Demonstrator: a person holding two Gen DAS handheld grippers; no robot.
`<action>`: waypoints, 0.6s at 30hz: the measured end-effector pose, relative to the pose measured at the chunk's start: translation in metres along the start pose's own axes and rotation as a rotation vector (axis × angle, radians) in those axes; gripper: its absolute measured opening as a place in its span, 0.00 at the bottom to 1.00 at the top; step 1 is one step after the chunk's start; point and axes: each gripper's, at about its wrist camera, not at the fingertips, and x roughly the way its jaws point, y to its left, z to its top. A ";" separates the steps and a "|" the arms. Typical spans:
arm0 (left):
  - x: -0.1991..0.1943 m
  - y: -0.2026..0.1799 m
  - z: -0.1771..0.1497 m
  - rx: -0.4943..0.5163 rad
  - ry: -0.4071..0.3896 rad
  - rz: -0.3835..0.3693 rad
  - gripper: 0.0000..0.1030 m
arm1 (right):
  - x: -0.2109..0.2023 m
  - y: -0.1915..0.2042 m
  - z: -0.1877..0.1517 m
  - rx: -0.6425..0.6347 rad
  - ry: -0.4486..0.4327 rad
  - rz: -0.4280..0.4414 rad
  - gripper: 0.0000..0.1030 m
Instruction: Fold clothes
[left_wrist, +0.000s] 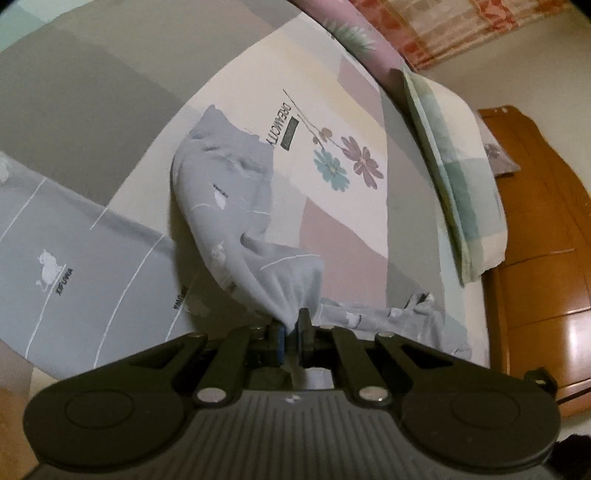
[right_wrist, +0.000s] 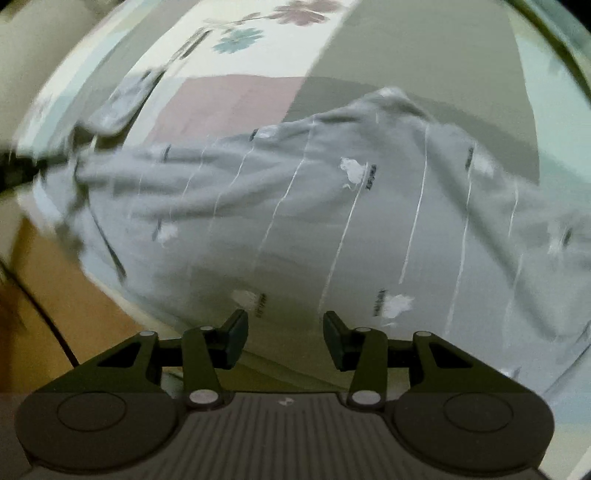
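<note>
Here, in the left wrist view, the left gripper (left_wrist: 290, 332) pinches a bunched corner of the grey cat-print garment (left_wrist: 236, 206) lifted off the patchwork bedsheet (left_wrist: 343, 110), while in the blurred right wrist view the right gripper (right_wrist: 285, 338) hangs wide apart, apparently above the spread garment (right_wrist: 332, 206).

Item count: one grey garment (left_wrist: 236, 192) with white cat print and thin white stripes; one patchwork bed sheet (left_wrist: 332, 122); one folded pastel checked blanket (left_wrist: 454, 184) at the bed's far edge; one wooden cabinet (left_wrist: 539, 258); two tongs.
</note>
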 end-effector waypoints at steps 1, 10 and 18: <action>0.004 0.001 0.001 0.003 0.008 0.008 0.03 | 0.001 0.006 -0.003 -0.090 0.003 -0.028 0.44; 0.020 0.012 -0.002 -0.003 0.048 0.057 0.03 | 0.016 0.060 -0.046 -0.839 0.007 -0.182 0.21; 0.023 0.013 -0.002 -0.018 0.053 0.059 0.03 | 0.027 0.071 -0.068 -1.149 -0.015 -0.248 0.21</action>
